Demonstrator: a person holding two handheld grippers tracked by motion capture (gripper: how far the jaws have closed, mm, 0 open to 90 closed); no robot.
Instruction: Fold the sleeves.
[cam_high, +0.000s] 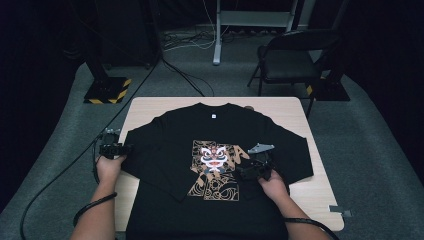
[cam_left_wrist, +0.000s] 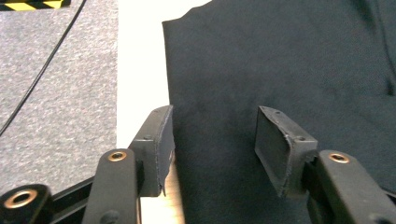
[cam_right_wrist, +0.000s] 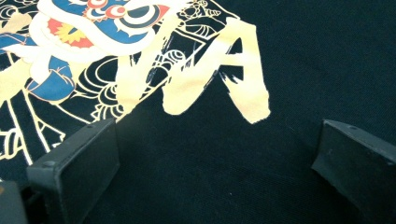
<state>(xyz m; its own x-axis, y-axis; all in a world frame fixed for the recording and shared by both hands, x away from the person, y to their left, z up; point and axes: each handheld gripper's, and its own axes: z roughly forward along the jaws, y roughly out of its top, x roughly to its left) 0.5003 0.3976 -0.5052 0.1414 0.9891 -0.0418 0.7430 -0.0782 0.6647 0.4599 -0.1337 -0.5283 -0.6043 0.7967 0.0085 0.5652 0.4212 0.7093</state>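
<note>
Shirt (cam_left_wrist: 280, 70) edge btwn left gripper (cam_left_wrist: 215, 140) jaws

We read this as lab or recording studio, not home. Black curtains (cam_high: 40, 45) close off sides, room dark beyond. Grey carpet (cam_high: 65, 130) covers floor, cables (cam_high: 185, 75) trail loose across it. We spot yellow-black hazard striping on stand base (cam_high: 107, 90) at left, white metal stand leg (cam_high: 218, 30) at back, black folding chair (cam_high: 290, 57) parked behind. Single plain wooden table (cam_high: 320, 195) sits mid-floor as work station. We see handheld rig cable (cam_high: 50, 185) running off across carpet.
</note>
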